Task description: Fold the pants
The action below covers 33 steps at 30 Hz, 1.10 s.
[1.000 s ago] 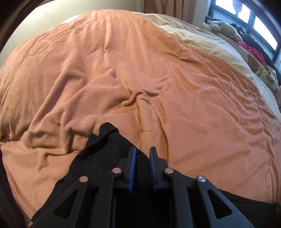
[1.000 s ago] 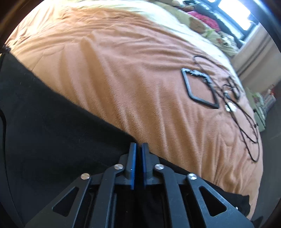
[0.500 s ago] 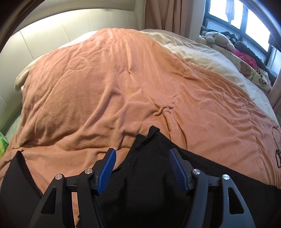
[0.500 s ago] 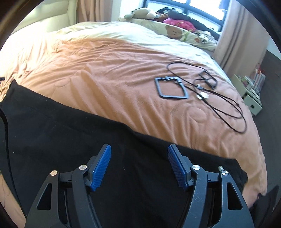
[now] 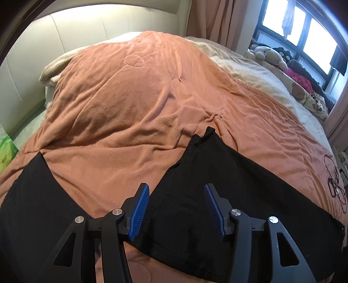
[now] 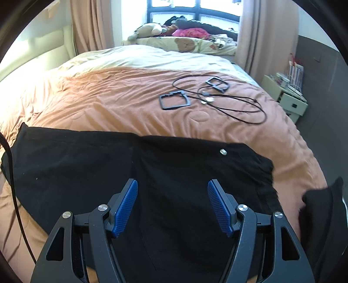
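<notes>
Black pants (image 6: 174, 165) flat on orange blanket (image 6: 121, 102).

left gripper (image 5: 176, 205), right gripper (image 6: 172, 201): black angular arms with triangular cutouts, silver screws, ribbed blue pads (image 5: 139, 214).

Daylight from a dark-framed window (image 6: 195, 13) between pinkish curtains (image 6: 267, 37) falls on a bed (image 6: 130, 104) with a cream padded headboard (image 5: 87, 39), beside a grey wall (image 6: 322, 65).
</notes>
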Each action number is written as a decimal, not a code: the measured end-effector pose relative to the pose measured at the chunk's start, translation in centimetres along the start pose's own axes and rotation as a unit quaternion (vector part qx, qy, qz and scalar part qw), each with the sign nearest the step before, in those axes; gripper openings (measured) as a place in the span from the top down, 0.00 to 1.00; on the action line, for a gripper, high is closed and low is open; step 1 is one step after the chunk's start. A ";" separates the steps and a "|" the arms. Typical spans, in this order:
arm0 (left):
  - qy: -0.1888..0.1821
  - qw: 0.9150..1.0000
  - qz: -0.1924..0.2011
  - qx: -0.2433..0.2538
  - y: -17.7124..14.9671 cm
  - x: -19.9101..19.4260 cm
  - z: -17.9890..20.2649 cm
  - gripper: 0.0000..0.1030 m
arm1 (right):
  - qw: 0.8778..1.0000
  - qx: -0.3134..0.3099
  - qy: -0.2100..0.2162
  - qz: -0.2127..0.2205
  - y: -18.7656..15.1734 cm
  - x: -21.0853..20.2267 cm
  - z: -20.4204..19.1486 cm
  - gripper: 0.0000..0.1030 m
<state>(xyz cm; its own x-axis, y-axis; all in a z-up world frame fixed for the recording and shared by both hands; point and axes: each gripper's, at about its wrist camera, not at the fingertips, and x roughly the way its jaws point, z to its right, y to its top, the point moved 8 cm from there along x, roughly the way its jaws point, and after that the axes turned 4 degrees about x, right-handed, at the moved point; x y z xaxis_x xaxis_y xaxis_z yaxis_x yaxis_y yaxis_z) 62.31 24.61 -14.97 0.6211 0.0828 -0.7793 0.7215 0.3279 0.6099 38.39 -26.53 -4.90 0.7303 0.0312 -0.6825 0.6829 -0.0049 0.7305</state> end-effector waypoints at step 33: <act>-0.012 0.995 -0.024 -0.096 -8.0 5.5 -4.4 0.98 | 0.983 0.181 0.022 -0.037 -12.0 -4.8 7.9 0.36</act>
<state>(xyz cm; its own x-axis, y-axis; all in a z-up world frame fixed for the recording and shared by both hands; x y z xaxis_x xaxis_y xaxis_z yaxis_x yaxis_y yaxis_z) 58.61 26.57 -24.82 0.5963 0.0408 -0.8017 0.6804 0.5042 0.5317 26.87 -34.48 -10.57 0.6827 0.0875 -0.7255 0.7017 -0.3558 0.6173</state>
